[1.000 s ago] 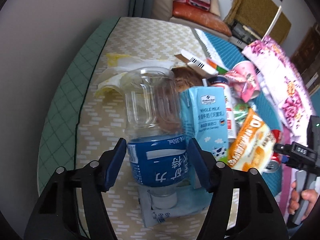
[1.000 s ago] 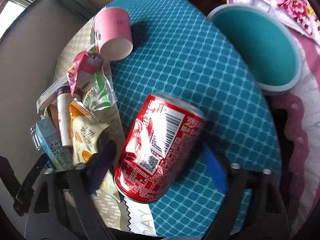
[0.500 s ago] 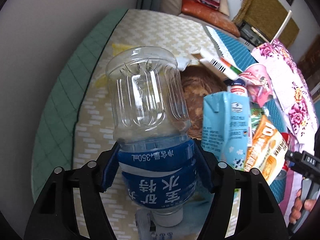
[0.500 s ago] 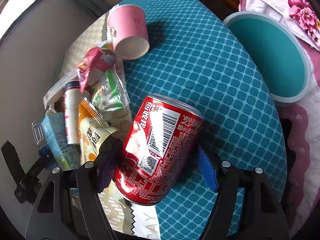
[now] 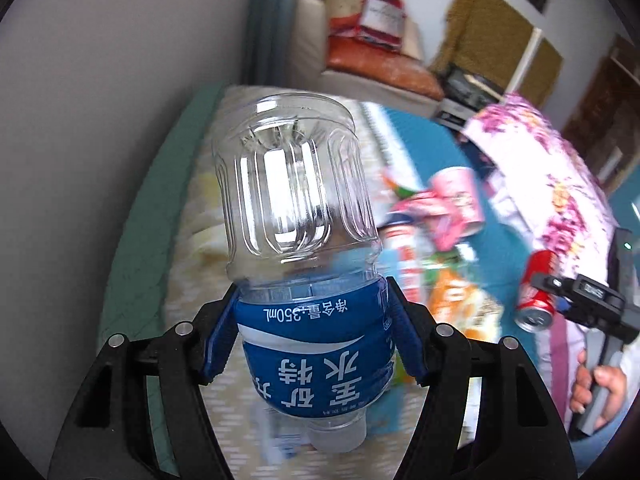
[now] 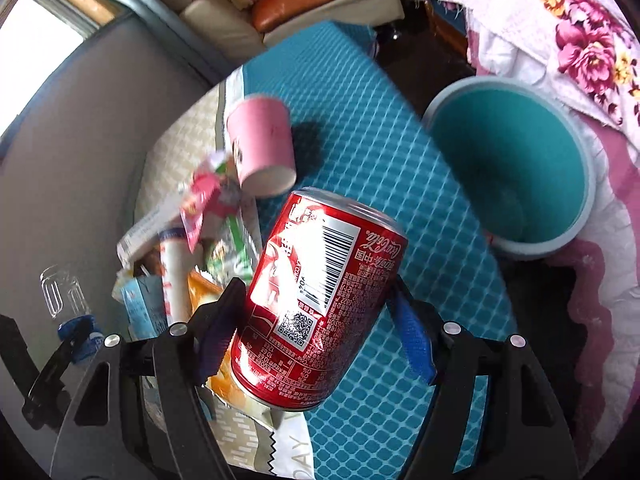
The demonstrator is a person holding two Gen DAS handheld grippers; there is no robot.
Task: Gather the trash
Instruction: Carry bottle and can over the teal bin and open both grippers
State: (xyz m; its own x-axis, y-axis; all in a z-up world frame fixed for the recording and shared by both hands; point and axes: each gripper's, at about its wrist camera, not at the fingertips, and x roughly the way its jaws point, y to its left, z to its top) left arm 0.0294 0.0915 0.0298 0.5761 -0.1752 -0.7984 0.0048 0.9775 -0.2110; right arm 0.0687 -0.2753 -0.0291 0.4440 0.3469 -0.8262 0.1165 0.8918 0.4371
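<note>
My left gripper is shut on a clear plastic water bottle with a blue label, held cap-down above the table. My right gripper is shut on a red cola can and holds it above the table; the can also shows in the left wrist view. A teal bin stands on the floor, to the right of the can. On the table lie a pink paper cup, a blue milk carton, an orange snack bag and several wrappers.
The table has a teal dimpled mat and a beige patterned cloth. A flowered pink cloth lies beyond the bin. A sofa with cushions stands at the back. A grey wall runs along the left.
Both grippers have lifted their loads off the table. The bottle rose clear of the trash pile. The right jaws closed on the can and raised it, and the bin came closer.
</note>
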